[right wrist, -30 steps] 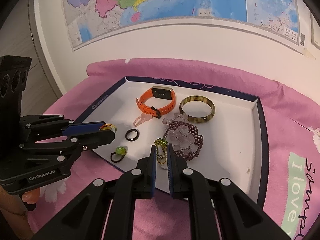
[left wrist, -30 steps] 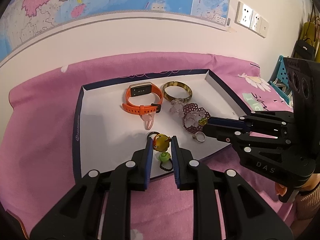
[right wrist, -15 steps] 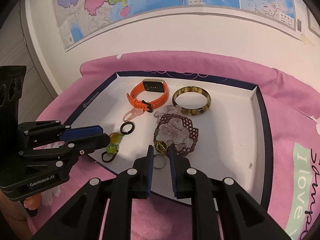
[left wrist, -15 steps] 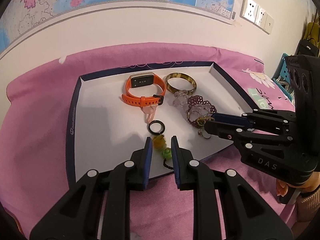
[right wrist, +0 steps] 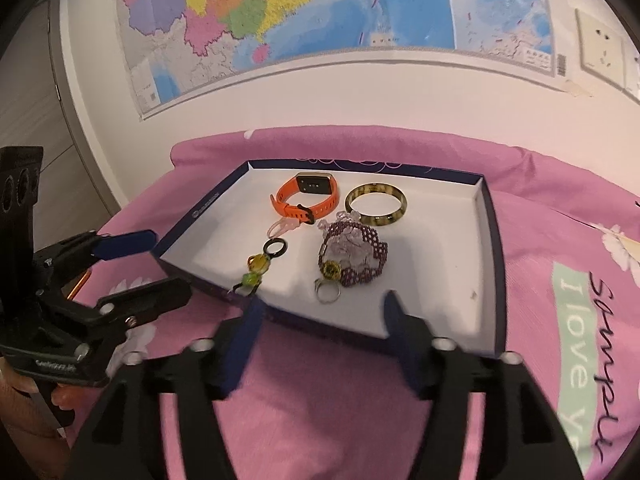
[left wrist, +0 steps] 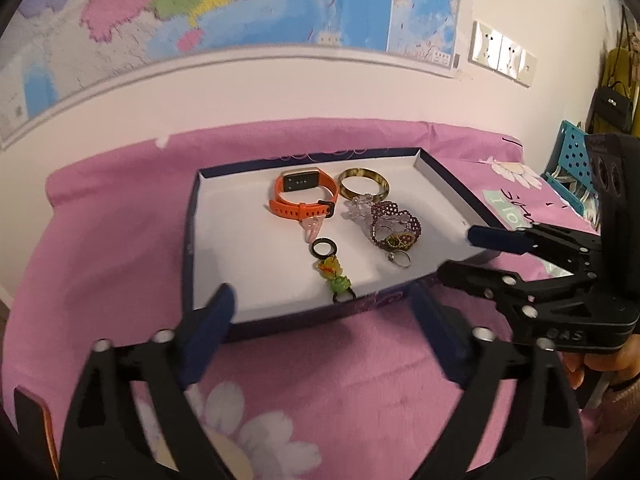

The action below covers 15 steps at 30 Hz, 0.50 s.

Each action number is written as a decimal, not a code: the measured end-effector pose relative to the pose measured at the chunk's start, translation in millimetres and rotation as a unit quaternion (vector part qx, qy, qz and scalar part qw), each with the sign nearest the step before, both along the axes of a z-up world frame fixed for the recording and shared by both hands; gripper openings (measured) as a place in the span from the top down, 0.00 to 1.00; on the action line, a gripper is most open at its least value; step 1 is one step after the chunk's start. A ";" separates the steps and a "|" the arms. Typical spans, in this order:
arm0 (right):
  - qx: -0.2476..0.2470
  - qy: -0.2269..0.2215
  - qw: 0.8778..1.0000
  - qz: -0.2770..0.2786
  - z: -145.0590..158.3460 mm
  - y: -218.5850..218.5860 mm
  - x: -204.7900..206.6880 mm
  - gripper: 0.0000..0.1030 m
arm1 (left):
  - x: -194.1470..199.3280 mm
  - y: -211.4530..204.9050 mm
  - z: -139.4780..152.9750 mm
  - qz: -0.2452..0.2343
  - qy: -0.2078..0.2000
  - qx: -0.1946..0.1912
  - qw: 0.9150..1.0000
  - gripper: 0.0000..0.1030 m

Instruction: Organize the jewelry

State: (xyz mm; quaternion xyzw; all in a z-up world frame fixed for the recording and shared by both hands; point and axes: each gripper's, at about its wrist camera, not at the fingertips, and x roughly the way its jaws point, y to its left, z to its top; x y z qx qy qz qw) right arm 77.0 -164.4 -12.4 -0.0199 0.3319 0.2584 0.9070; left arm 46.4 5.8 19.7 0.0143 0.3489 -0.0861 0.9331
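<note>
Both tools are spreading their jaws at this moment and neither has anything between them: the left tool (left wrist: 324, 328) stands wide over the near edge of the tray (left wrist: 192, 240), the right tool (right wrist: 320, 320) a little less wide over the same edge, and both hang above the pink cloth (left wrist: 120, 240) just short of the tray. All the jewelry lies inside the tray (nothing shows loose on the cloth): the orange watch (left wrist: 302, 196) and the mottled bangle (left wrist: 364, 186) side by side at the far end, the purple beaded bracelet (left wrist: 394, 226) near the bangle with a silver ring (left wrist: 400, 259) just before it, and the black ring (left wrist: 325, 247) heading a short line with the yellow charm (left wrist: 328, 268) and the green bead (left wrist: 340, 285), whose dark loop reaches the tray's near wall. To release well, I judge, each tool should lift clear only with its pads fully off the pieces, so that no cord snags and drags the line askew. That loop at the near wall looks likeliest to catch.
</note>
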 end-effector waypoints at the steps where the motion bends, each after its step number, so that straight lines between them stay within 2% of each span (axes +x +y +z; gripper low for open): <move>1: -0.004 -0.004 1.000 -0.001 0.8 -0.5 -3.6 0.28 | -3.9 -0.2 0.7 0.002 -0.005 0.003 1.000 0.06; 2: -0.010 -0.009 1.000 -0.004 0.9 0.0 -7.4 0.22 | -7.8 -0.5 1.5 0.004 -0.008 0.004 1.000 0.06; 3: -0.020 -0.019 1.000 -0.014 1.3 0.9 -12.2 0.11 | -12.9 -1.3 1.9 0.008 -0.013 0.007 1.000 0.06; 10: -0.028 -0.040 0.998 -0.029 1.7 -2.1 -31.1 0.07 | -27.7 5.9 0.0 0.048 -0.008 0.005 0.999 0.06; 15: -0.029 -0.035 0.999 -0.030 -3.0 -2.5 -40.5 0.07 | -32.2 8.6 -2.4 0.066 -0.003 0.011 0.998 0.06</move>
